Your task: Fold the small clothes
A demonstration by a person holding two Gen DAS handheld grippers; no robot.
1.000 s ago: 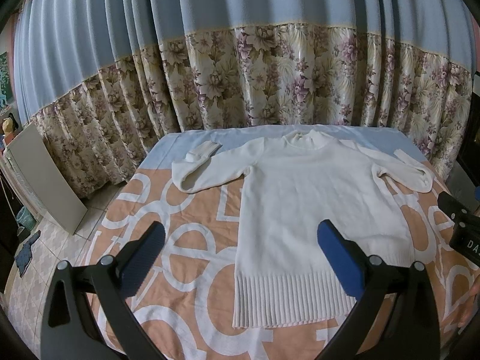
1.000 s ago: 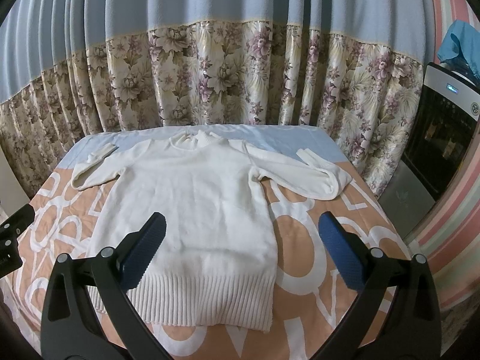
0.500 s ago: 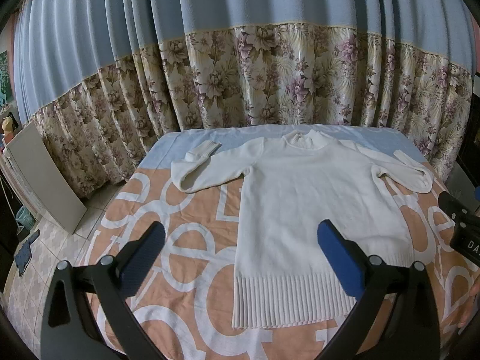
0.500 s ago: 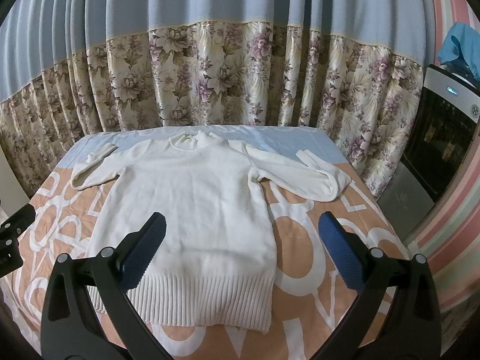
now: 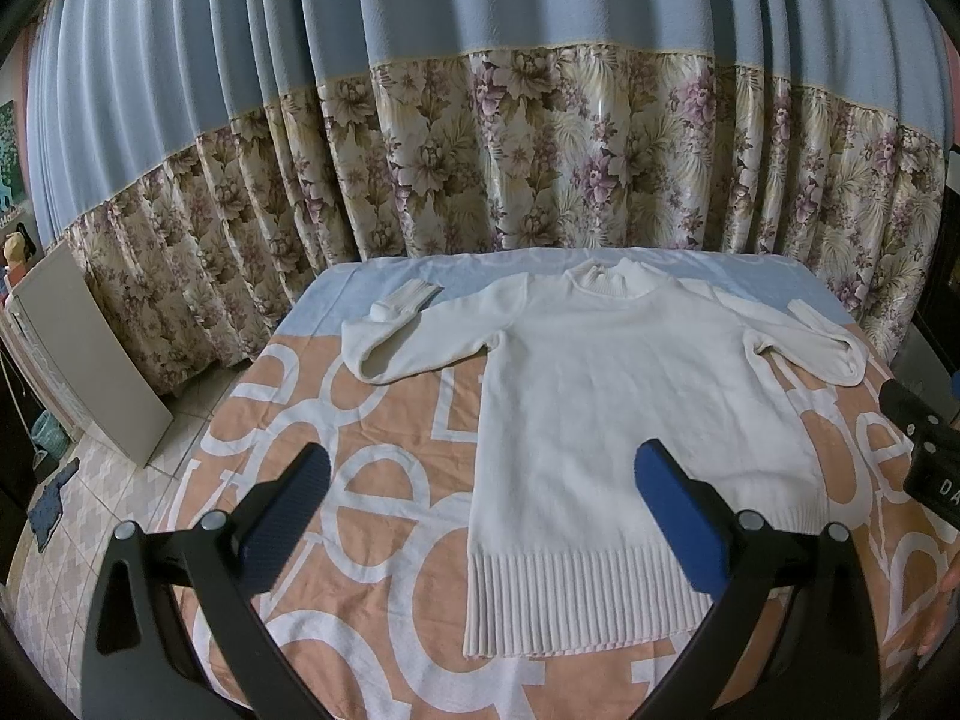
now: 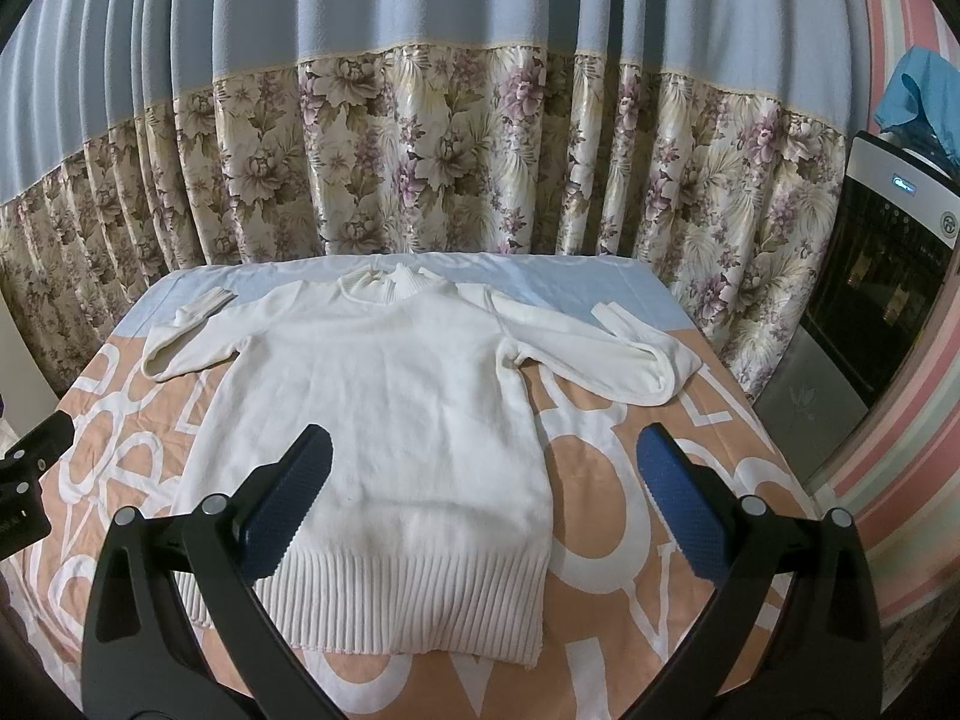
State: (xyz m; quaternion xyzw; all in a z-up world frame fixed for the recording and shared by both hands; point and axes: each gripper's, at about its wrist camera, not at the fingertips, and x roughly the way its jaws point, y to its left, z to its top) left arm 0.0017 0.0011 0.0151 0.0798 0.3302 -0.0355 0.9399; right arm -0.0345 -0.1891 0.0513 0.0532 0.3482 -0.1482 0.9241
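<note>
Left wrist view shows nothing has really moved since a moment ago: the white sweater (image 5: 630, 420) lies flat on the bed (image 5: 372, 420), and the left gripper (image 5: 480, 516) and right gripper (image 6: 480, 510) still hang wide open, so folding has not started.

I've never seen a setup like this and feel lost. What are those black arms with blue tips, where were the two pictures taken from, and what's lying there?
No robot here: a person holds a two-finger gripper in each hand, each with a camera looking along its fingers. One picture comes from the left gripper, the other from the right gripper. The blue tips are the finger pads. Both grippers are open and hold nothing. On the bed, with its orange-and-white cover, lies a white sweater, spread flat, with sleeves bent back at the ends. It is not yet folded. Behind hangs a curtain.
</note>
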